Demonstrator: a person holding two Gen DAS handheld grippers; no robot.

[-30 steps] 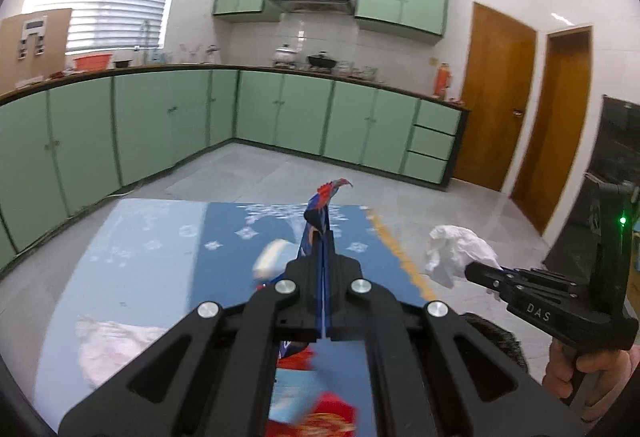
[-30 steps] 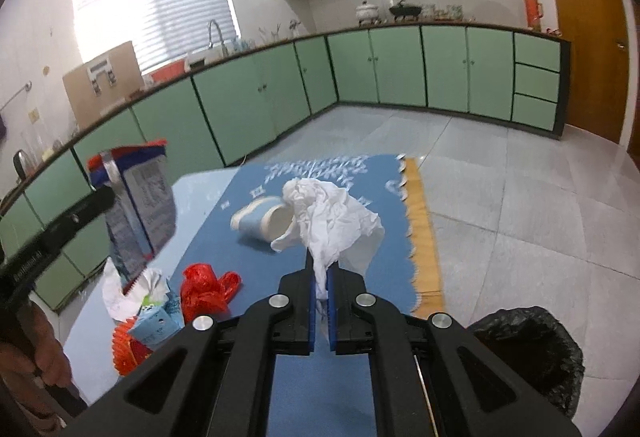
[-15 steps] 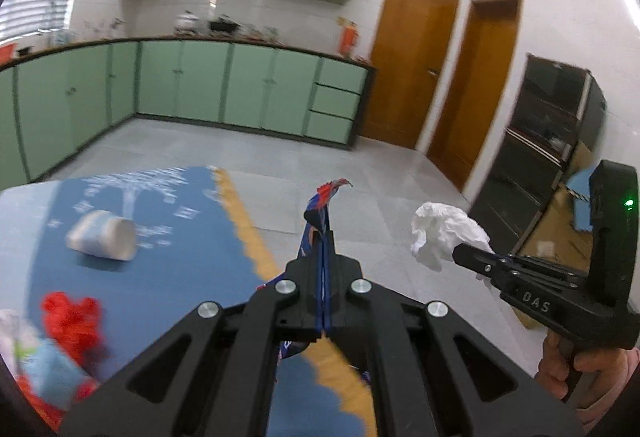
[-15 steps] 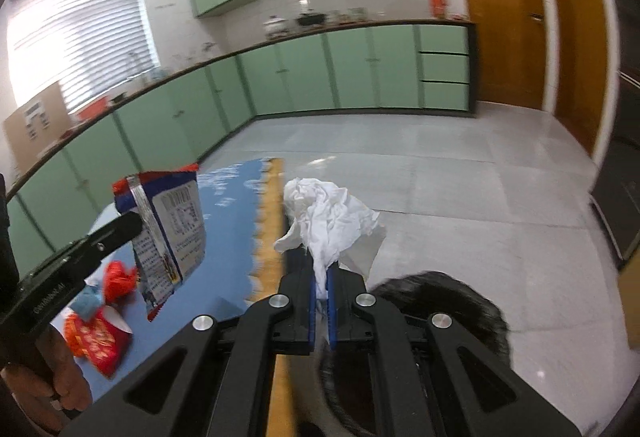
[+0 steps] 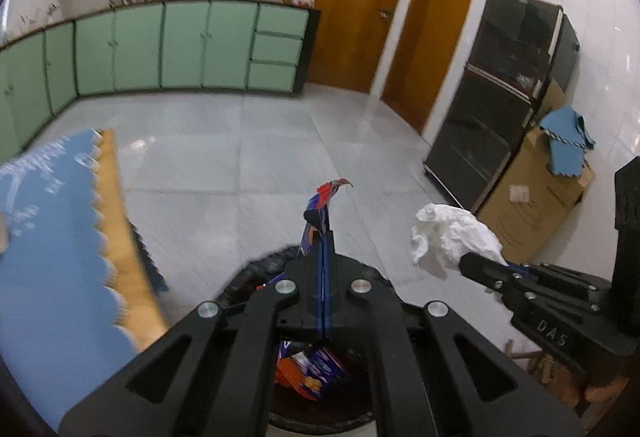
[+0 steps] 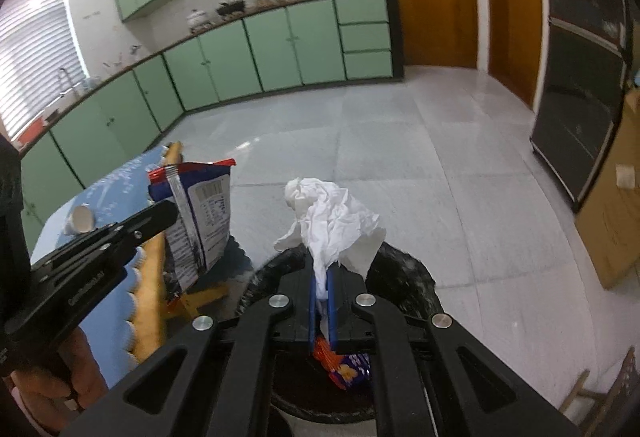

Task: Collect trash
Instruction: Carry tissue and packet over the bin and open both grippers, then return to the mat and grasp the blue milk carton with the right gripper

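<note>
At the left lies the blue-clothed surface (image 6: 108, 205), a paper cup (image 6: 82, 219) left on it. The left tool (image 5: 323, 237) is clamped on a snack wrapper (image 6: 200, 221); the right tool (image 6: 322, 275) is pinched on a crumpled tissue (image 6: 332, 221). Both are held above the black-lined bin (image 6: 404, 269) (wrappers already inside). Dropping is judged the step in hand: both tools must be parted over the opening.

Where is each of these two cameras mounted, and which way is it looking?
Left wrist: sits on the left claw, looking down along it at the black trash bin; the claw pinches a snack wrapper, and the right claw shows beside it.
Right wrist: sits on the right claw, facing the same bin, gripping a white tissue; the left claw and a hand show.
Shared: bin, wrapper, tissue, blue tablecloth.
</note>
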